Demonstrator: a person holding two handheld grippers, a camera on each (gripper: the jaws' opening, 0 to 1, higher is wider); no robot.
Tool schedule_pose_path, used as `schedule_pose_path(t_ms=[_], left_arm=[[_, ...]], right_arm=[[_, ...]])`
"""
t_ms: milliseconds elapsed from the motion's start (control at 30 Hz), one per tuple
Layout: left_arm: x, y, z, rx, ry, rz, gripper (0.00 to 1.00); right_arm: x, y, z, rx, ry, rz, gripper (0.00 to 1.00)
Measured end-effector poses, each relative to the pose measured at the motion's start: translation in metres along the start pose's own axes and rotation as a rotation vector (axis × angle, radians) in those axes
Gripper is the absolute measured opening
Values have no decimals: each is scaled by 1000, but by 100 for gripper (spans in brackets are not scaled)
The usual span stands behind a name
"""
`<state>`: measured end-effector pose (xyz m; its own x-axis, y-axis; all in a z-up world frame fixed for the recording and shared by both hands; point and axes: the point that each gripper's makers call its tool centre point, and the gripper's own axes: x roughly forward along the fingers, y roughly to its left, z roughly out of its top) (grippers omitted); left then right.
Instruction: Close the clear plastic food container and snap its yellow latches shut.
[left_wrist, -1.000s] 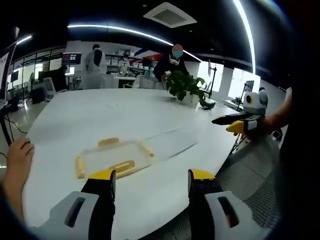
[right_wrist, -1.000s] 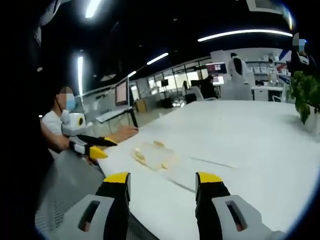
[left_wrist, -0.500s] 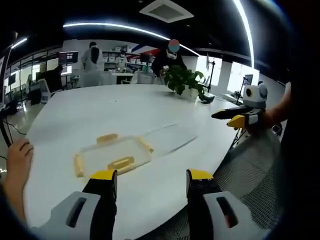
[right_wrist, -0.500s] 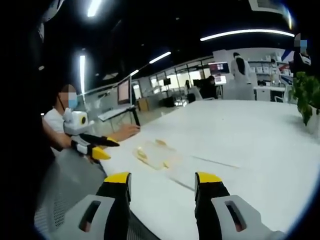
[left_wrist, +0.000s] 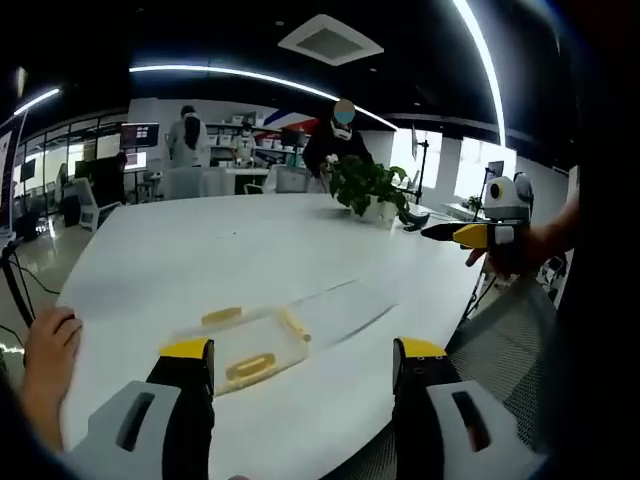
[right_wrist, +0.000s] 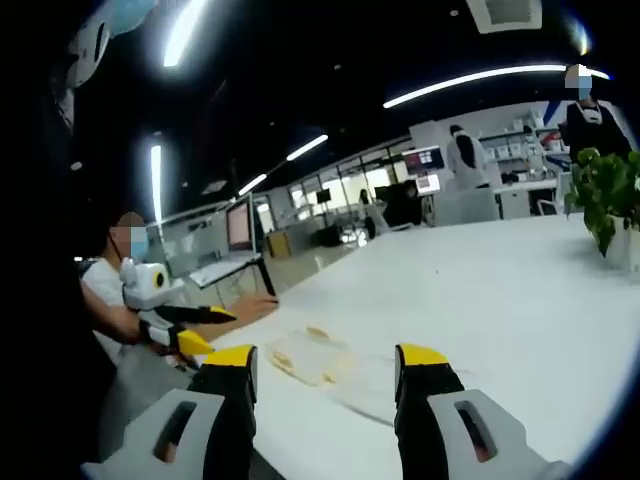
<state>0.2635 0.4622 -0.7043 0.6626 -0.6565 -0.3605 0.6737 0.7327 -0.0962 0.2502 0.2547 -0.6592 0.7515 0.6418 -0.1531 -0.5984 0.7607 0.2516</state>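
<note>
While container (left_wrist: 240, 345) lies ahead, left tongs (left_wrist: 300, 365) gape

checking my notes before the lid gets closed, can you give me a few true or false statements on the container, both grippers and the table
1. The clear container lies open on the white table. True; its lid lies flat beside it.
2. The left gripper is clamped on a yellow latch. False; its jaws are apart and hold nothing.
3. The right gripper is open. True.
4. A potted plant stands inside the container. False; it stands far off across the table.
5. A hand rests at the table's edge. True.
</note>
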Motion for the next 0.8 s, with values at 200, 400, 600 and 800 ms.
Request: schedule_pose_path(t_ms=[200,400,600,800], left_arm=[[2,1,0,4,2,-2,72],[2,4,3,-5,-4,-4,71],[6,9,4,1,-1,-14,71],[7,12,5,5,6,-23,70]], right_arm=[[7,6,5,-15,-12,13,56],[15,9,8,-33,-21,30,56],[26,14,10,-40,-17,48,55],[38,19,15,-36,-32,54,55]])
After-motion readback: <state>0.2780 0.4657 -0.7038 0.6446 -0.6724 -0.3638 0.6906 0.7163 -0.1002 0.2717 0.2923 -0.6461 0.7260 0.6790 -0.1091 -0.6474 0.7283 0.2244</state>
